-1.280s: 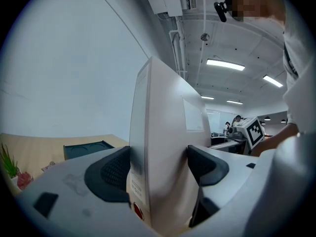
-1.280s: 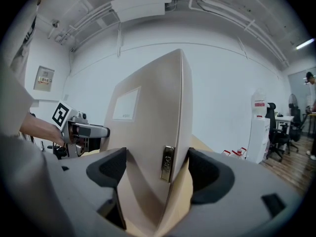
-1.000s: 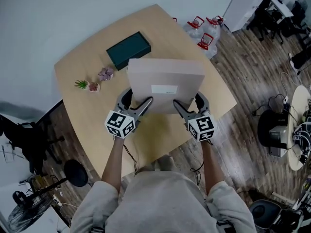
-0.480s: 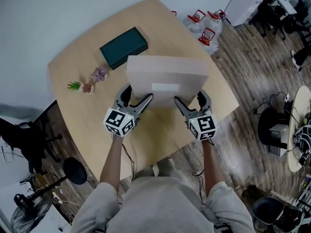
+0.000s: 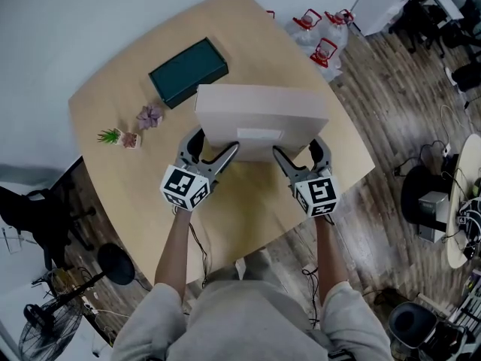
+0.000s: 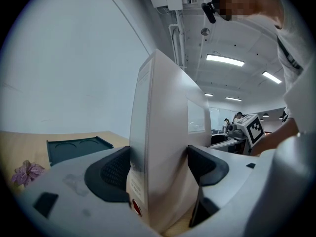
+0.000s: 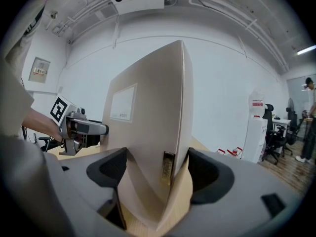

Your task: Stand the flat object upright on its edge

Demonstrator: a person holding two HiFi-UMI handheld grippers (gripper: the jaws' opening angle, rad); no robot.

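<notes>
Now the upright flat box (image 5: 259, 111) sits clamped between the jaws of left tool (image 5: 213, 150) and right tool (image 5: 299, 150).

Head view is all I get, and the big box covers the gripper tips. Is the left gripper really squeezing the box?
Observer: Yes. In the left gripper view, the left gripper has one jaw pressed on each broad face of the box.
Operator: What about the other one?
Observer: The right gripper view shows the right gripper shut on the box too, gripping it low down, and the box rises nearly upright above the jaws.
</notes>
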